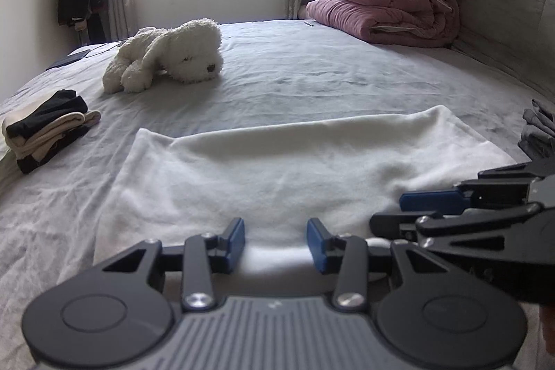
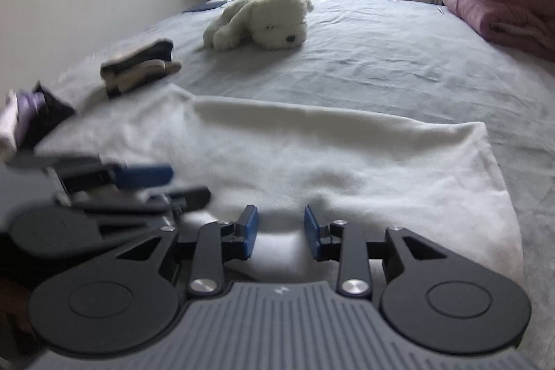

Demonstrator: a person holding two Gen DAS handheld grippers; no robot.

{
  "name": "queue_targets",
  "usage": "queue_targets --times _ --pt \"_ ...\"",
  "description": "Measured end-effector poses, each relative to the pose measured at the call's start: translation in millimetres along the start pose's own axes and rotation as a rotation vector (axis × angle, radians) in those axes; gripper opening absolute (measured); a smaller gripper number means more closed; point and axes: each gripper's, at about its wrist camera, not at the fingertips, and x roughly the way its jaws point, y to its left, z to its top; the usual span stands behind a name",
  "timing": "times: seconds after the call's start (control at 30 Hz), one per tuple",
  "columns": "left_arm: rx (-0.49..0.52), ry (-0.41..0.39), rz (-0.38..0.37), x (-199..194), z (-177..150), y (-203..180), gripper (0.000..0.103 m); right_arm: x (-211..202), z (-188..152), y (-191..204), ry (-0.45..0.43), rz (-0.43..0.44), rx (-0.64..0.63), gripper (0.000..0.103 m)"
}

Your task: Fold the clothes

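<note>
A white garment (image 1: 295, 169) lies spread flat on the bed (image 1: 312, 75), its far edge already doubled over into a soft ridge, which suggests one fold is made and the near edge comes next. Both claws hover side by side over that near edge, pointing down and forward. The left claw (image 1: 275, 241) has its blue pads apart with only cloth beneath them, nothing pinched; the right claw (image 2: 281, 231) stands likewise released, its pads clear of the fabric. In the left view the right claw reaches in from the right, just beside the left one, so the pair look set close together near the middle of the hem rather than at its corners; I judge they must spread apart before a clean grab. A stack of folded clothes (image 1: 45, 130) sits to the left, well apart from the garment, likely the place for finished pieces. A grey heap (image 1: 537, 134) waits at the right edge, probably unfolded. A plush dog (image 1: 166, 56) and rolled quilts (image 1: 392, 6) lie farther back, out of the way.
</note>
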Motion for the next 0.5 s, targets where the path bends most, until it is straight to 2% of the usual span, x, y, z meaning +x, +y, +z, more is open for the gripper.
queue_targets --times 0.2,0.37,0.5 --pt "-0.015 -0.006 0.016 -4.5 -1.0 14.2 0.041 -5.8 0.1 -7.6 0.008 0.001 0.007 0.032" --pt "0.002 -0.017 0.036 -10.7 -5.4 28.4 0.041 -15.1 0.2 -18.9 0.008 -0.033 0.022 0.032" --pt "-0.012 -0.016 0.047 -15.0 -7.0 43.0 0.041 -24.6 0.3 -35.9 0.028 -0.049 0.071 0.032"
